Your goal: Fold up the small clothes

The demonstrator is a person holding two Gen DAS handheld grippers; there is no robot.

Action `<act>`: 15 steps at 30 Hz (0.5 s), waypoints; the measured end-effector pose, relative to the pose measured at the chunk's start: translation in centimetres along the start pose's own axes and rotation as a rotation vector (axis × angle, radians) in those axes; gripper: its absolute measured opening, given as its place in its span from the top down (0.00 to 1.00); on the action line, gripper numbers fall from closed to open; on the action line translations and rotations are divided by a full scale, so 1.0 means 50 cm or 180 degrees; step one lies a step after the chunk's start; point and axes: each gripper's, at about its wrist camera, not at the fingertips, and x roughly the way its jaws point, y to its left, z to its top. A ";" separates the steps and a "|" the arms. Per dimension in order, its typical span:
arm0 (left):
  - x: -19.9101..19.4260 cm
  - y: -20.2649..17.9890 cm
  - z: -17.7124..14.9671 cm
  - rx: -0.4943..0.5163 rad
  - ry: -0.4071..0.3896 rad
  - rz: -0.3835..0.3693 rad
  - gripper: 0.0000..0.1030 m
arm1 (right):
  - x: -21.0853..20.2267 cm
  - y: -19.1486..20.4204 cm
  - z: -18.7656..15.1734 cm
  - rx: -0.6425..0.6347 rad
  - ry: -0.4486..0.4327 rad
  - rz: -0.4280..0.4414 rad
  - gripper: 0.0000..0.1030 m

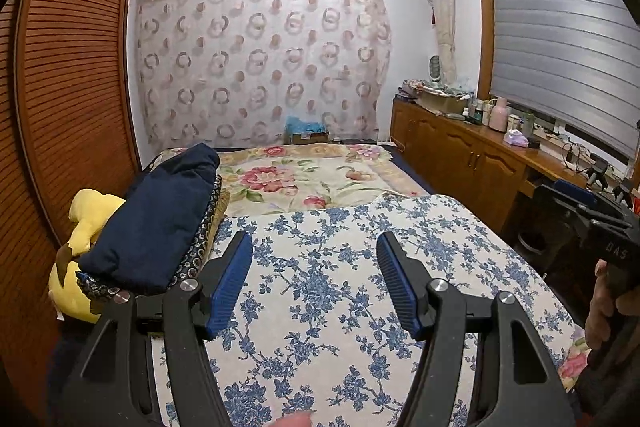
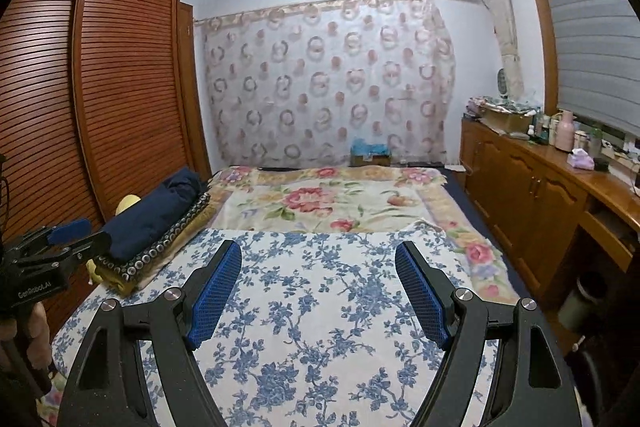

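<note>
1. Grippers first: my left gripper point(image 1: 314, 247) hangs over the bed with its blue pads spread wide apart and nothing between them.
2. My right gripper point(image 2: 318, 255) is spread just as wide, also empty, above the same blue-flowered cloth point(image 2: 320, 307).
3. That blue-flowered cloth lies flat across the near end of the bed, under both tools; neither pad touches it as far as I can tell.
4. Beyond it, toward 12 o'clock, a blanket with pink roses point(image 1: 296, 179) covers the far half of the bed.
5. At about 10 o'clock from my left gripper sits a stack of folded clothes: a navy piece point(image 1: 160, 219) on top of a dark piece with ring print point(image 2: 160, 247).
6. A yellow plush toy point(image 1: 86, 223) lies just beside that stack, against the slatted wardrobe point(image 1: 72, 87).
7. At 3 o'clock in the left view, my right hand point(image 1: 600, 307) grips its tool's handle.
8. A wooden cabinet point(image 2: 532, 195) runs along 2 o'clock.
</note>
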 end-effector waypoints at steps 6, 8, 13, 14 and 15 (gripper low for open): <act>-0.001 0.000 0.000 0.0000 -0.0003 0.0007 0.36 | -0.006 0.007 -0.007 -0.0002 0.0017 0.0001 0.21; -0.005 -0.002 0.000 0.0003 -0.0014 0.0027 0.36 | -0.006 -0.003 -0.004 0.0004 0.0025 0.0008 0.21; -0.013 0.004 0.000 -0.0002 -0.0037 0.0061 0.36 | -0.008 -0.012 0.000 0.0011 0.0034 0.0014 0.21; -0.012 0.003 0.000 -0.0005 -0.0040 0.0067 0.36 | -0.008 -0.014 0.002 0.0011 0.0037 0.0017 0.21; -0.010 0.003 0.002 -0.0009 -0.0046 0.0074 0.36 | -0.009 -0.015 0.003 0.0012 0.0040 0.0015 0.21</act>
